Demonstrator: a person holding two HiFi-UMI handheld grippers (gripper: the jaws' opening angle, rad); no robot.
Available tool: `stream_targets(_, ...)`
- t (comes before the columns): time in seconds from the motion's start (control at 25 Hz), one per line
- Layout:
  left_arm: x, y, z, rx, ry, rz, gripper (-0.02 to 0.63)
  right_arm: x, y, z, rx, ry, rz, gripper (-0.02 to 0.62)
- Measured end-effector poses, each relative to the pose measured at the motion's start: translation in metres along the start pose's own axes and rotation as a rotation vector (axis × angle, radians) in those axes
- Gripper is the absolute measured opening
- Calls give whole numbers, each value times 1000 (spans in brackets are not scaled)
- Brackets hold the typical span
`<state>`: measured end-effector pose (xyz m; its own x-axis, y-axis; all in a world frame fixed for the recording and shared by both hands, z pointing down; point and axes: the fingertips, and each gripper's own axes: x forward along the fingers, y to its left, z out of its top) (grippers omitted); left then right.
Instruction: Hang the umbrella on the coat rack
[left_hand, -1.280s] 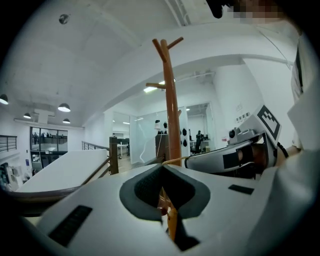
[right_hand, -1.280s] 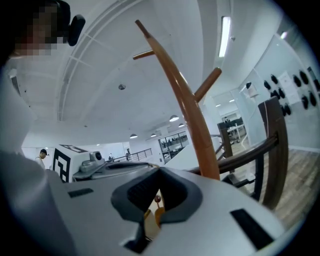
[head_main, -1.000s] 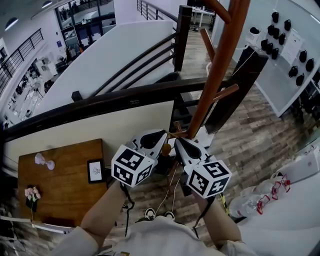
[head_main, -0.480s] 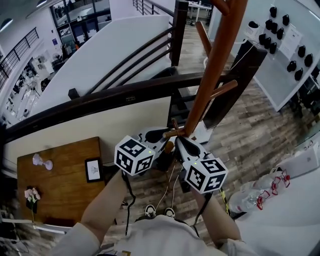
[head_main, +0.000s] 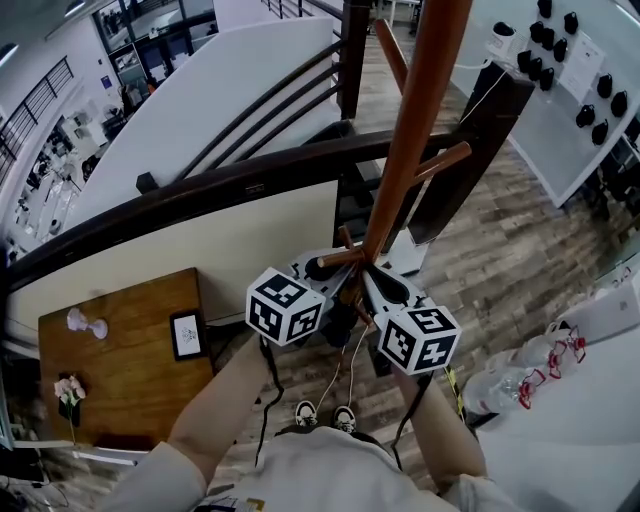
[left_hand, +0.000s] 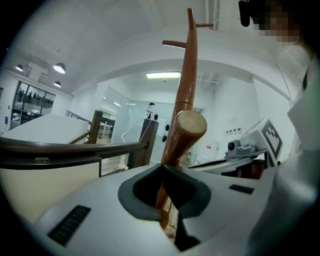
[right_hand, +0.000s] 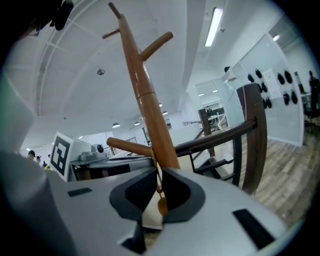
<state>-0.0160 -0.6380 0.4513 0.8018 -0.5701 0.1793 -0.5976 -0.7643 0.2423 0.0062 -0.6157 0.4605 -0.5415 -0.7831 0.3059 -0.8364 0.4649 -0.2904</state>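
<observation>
Both tools (head_main: 328, 268) (head_main: 374, 282) — tight on umbrella cord (right_hand: 161, 204)

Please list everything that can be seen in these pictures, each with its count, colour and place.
coat rack: one, brown wood, upright beyond the railing, with pegs
railing: one, dark wood, across the middle
table: one, brown wood, lower left
picture frame: one, dark, on the table's right side
flowers: one bunch, pink, on the table's left side
wall items: several, black, on the white wall, upper right
cord: one, thin with an amber bead, between both claws' jaws
shoes: two, white and black, bottom centre
forearms: two, bottom
left claw: one, grey, below a peg
right claw: one, grey, at the pole
</observation>
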Motion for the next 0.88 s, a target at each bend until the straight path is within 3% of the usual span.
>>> stream_targets(0.16, -11, 12, -11, 36, 43, 61, 64, -4, -9, -12, -44, 44, -23, 37)
stream_targets(0.36, -47, 24, -20, 78, 90, 155, 69, -21, -10, 7, -87, 18, -9, 35)
stream_targets(0.68, -102, -3, 52, 241, -43, 260, 69, -70, 24, 88, -196, -158, 66, 5)
stream_targets(0.88, -135, -45, 104, 457, -113, 306, 69, -104, 54, 134, -294, -280, 84, 5)
